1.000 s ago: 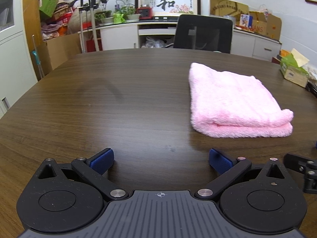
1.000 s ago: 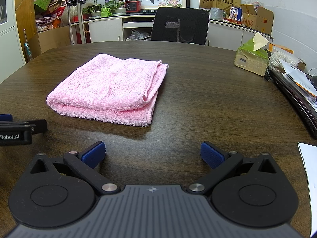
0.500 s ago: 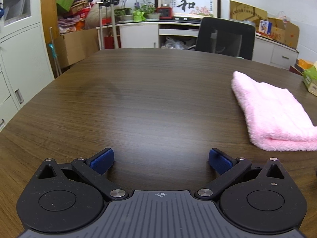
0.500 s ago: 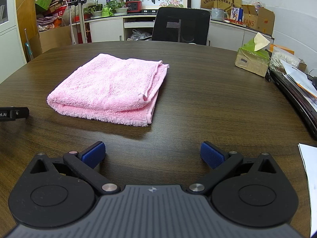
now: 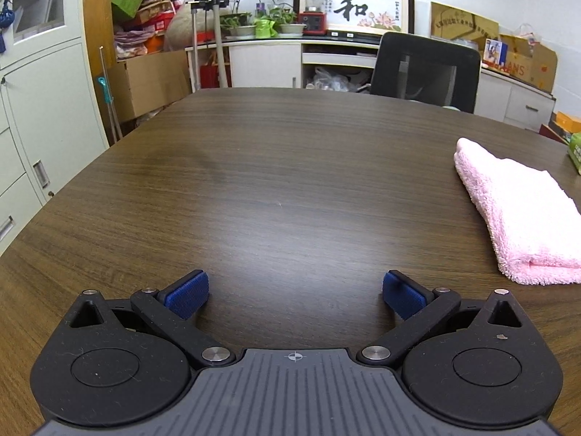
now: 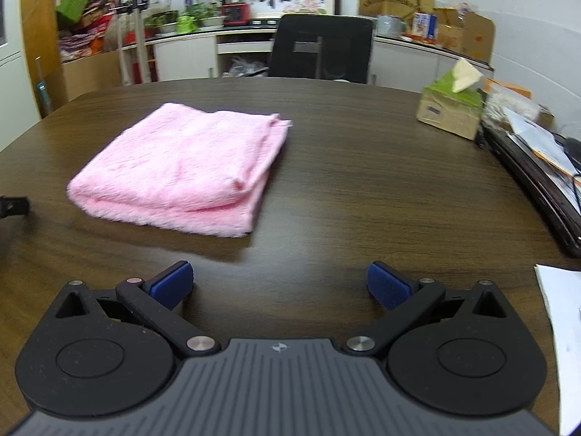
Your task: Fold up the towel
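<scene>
While the left tool (image 5: 294, 294) hangs spread and empty left of the folded pink towel (image 6: 185, 167), that towel lies flat on the worktop (image 6: 363, 181); the right tool (image 6: 279, 285), equally spread, sits near its right.

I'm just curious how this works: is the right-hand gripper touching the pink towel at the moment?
Apart. The right wrist view shows bare table between the open right gripper and the folded pink towel.
</scene>
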`<state>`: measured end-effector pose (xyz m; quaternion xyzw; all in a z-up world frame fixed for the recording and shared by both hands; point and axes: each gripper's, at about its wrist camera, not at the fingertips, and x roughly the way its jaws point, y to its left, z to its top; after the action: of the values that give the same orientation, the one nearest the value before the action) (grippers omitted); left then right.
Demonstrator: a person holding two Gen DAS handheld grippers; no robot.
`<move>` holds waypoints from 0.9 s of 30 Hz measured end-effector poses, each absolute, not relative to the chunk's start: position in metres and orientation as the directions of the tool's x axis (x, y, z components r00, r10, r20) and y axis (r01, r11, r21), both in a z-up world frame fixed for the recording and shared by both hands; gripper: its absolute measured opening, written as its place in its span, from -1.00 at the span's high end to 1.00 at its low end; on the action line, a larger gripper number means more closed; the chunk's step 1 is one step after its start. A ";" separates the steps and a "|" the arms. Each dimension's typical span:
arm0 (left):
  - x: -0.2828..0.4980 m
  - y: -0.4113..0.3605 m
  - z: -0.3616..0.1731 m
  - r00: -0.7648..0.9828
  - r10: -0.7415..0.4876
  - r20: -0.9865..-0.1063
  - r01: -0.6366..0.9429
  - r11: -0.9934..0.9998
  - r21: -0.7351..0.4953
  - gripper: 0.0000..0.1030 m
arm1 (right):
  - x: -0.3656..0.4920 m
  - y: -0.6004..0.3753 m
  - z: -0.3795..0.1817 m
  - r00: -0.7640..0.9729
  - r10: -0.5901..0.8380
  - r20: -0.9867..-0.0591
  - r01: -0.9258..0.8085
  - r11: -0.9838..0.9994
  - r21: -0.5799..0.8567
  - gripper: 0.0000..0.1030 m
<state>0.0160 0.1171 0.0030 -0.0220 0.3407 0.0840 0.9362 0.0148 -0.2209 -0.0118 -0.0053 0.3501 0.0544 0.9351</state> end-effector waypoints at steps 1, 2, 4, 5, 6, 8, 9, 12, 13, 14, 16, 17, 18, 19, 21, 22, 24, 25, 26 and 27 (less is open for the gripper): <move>0.016 0.118 0.003 0.754 0.140 -0.641 -0.169 0.985 0.016 -1.00 | 0.018 -0.228 -0.011 0.750 0.086 -0.656 -0.079 0.996 0.040 -0.99; 0.016 0.120 0.003 0.755 0.140 -0.641 -0.169 0.985 0.016 -1.00 | 0.020 -0.234 -0.011 0.751 0.080 -0.656 -0.062 0.997 0.051 -0.99; 0.017 0.122 0.003 0.754 0.141 -0.642 -0.172 0.985 0.015 -1.00 | 0.023 -0.247 -0.010 0.749 0.061 -0.659 -0.024 0.998 0.065 -0.99; 0.018 0.124 0.003 0.753 0.144 -0.642 -0.176 0.984 0.014 -1.00 | 0.025 -0.254 -0.010 0.748 0.048 -0.662 -0.001 0.997 0.071 -0.99; 0.019 0.125 0.002 0.752 0.147 -0.642 -0.180 0.983 0.014 -1.00 | 0.027 -0.260 -0.010 0.747 0.037 -0.664 0.017 0.997 0.075 -0.99; 0.019 0.128 0.002 0.751 0.153 -0.643 -0.189 0.982 0.013 -1.00 | 0.029 -0.270 -0.010 0.746 0.020 -0.666 0.046 0.996 0.082 -0.99; 0.019 0.128 0.002 0.750 0.155 -0.643 -0.191 0.981 0.013 -1.00 | 0.030 -0.275 -0.010 0.745 0.011 -0.667 0.062 0.994 0.086 -0.99; 0.019 0.131 0.002 0.748 0.163 -0.643 -0.202 0.979 0.013 -1.00 | 0.033 -0.293 -0.010 0.742 -0.034 -0.670 0.121 0.989 0.083 -0.99; 0.019 0.131 0.002 0.748 0.165 -0.643 -0.204 0.979 0.013 -1.00 | 0.034 -0.299 -0.011 0.740 -0.047 -0.671 0.139 0.987 0.084 -0.99; 0.019 0.131 0.002 0.748 0.165 -0.643 -0.204 0.979 0.014 -1.00 | 0.034 -0.304 -0.012 0.739 -0.058 -0.671 0.153 0.985 0.083 -0.99; 0.019 0.132 0.003 0.748 0.165 -0.643 -0.204 0.979 0.013 -1.00 | 0.035 -0.313 -0.013 0.740 -0.077 -0.669 0.177 0.981 0.083 -0.99; 0.019 0.132 0.003 0.748 0.165 -0.643 -0.204 0.979 0.014 -1.00 | 0.034 -0.316 -0.014 0.739 -0.084 -0.668 0.184 0.980 0.080 -0.99; 0.019 0.130 0.002 0.747 0.167 -0.643 -0.205 0.979 0.016 -1.00 | 0.035 -0.317 -0.015 0.737 -0.093 -0.669 0.189 0.979 0.072 -0.99; 0.019 0.130 0.002 0.747 0.169 -0.643 -0.206 0.978 0.017 -1.00 | 0.035 -0.319 -0.017 0.735 -0.109 -0.669 0.197 0.979 0.056 -1.00; 0.019 0.132 0.002 0.746 0.172 -0.643 -0.211 0.977 0.016 -1.00 | 0.036 -0.320 -0.020 0.735 -0.131 -0.666 0.196 0.980 0.024 -0.99; 0.020 0.133 0.003 0.746 0.174 -0.643 -0.214 0.977 0.016 -1.00 | 0.036 -0.320 -0.022 0.740 -0.138 -0.658 0.189 0.982 0.006 -0.99; 0.020 0.136 0.002 0.744 0.184 -0.643 -0.227 0.974 0.015 -1.00 | 0.036 -0.323 -0.023 0.746 -0.127 -0.654 0.180 0.984 0.014 -1.00; 0.020 0.138 0.002 0.743 0.188 -0.642 -0.233 0.972 0.015 -1.00 | 0.036 -0.324 -0.023 0.746 -0.123 -0.655 0.177 0.984 0.016 -1.00; 0.020 0.139 0.002 0.742 0.191 -0.642 -0.237 0.971 0.015 -1.00 | 0.035 -0.325 -0.023 0.746 -0.119 -0.655 0.174 0.985 0.018 -1.00; 0.020 0.140 0.002 0.741 0.195 -0.642 -0.242 0.970 0.015 -1.00 | 0.035 -0.325 -0.023 0.746 -0.118 -0.656 0.172 0.985 0.019 -1.00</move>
<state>0.0197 0.1400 0.0022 -0.0347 0.3401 0.1170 0.9324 0.0349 -0.3251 -0.0229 0.0390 0.3480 -0.0775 0.9335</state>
